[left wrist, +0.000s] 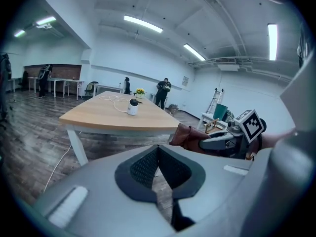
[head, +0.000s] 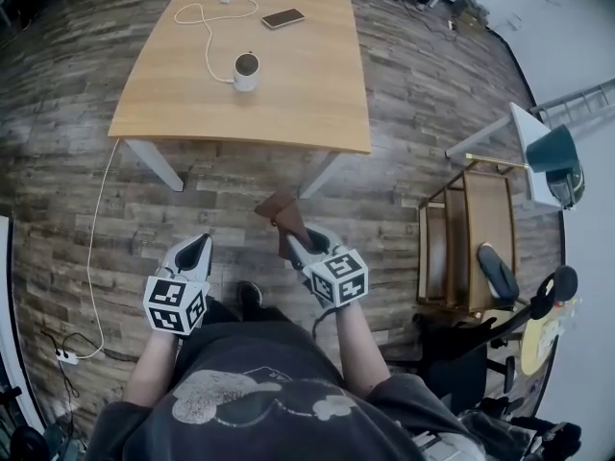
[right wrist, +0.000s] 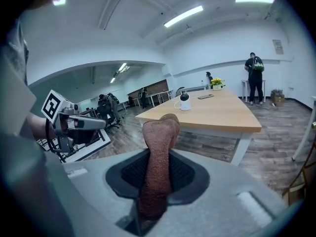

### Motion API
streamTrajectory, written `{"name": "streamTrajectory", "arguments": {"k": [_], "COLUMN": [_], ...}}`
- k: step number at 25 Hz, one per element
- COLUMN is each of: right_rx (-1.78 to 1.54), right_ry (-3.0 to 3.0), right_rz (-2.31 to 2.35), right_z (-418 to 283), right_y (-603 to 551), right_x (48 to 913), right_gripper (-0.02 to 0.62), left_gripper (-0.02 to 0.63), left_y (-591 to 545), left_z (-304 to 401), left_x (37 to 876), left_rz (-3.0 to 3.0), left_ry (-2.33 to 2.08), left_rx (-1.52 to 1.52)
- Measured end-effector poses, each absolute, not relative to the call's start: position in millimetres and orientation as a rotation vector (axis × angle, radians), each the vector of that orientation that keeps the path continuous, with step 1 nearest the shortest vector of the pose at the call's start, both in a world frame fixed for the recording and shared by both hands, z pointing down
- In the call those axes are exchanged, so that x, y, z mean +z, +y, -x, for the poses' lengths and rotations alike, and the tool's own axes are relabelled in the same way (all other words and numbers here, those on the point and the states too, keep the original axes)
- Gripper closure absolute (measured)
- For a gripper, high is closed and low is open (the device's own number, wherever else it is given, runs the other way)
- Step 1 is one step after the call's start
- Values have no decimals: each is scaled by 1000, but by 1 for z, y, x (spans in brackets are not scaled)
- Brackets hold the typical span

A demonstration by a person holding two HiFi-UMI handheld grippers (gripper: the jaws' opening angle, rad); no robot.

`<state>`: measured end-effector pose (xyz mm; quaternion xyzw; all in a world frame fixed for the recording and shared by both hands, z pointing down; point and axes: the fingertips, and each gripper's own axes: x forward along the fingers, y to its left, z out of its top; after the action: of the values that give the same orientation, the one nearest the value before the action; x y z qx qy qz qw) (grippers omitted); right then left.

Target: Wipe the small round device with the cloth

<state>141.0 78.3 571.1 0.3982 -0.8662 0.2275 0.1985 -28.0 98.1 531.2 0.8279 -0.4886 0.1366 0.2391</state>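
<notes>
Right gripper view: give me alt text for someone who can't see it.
The right gripper is shut on a brown cloth standing up between its jaws. Beyond it, a small round white device sits on a wooden table.

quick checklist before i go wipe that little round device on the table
1. Cloth held: ok, the brown cloth is clamped in the right tool.
2. Left tool free: ok, jaws together, nothing between them.
3. Small round device upright on the table: ok.
4. Device in reach: not ok, both tools hang over the floor, short of the table.
5. White cable clear of the wipe: cannot tell; it runs to the device.
</notes>
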Motion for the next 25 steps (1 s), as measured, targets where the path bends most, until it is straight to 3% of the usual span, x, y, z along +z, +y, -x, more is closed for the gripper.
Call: {"name": "streamTrajectory", "arguments": {"k": [9, 25], "right_rx": [689, 683], "right_ry": [-2377, -2412], "right_rz": [-1237, -1275], "right_z": [-158, -94], "right_y": [106, 213], "right_x": [565, 550], "right_gripper": [518, 525], "left_gripper": [588, 588], "left_y": [128, 217], "left_z": [31, 66], "left_x": [528, 485], "left_rz": [-2282, -2350], "left_ry": [-1275, -1301], "left_rx": [360, 227]}}
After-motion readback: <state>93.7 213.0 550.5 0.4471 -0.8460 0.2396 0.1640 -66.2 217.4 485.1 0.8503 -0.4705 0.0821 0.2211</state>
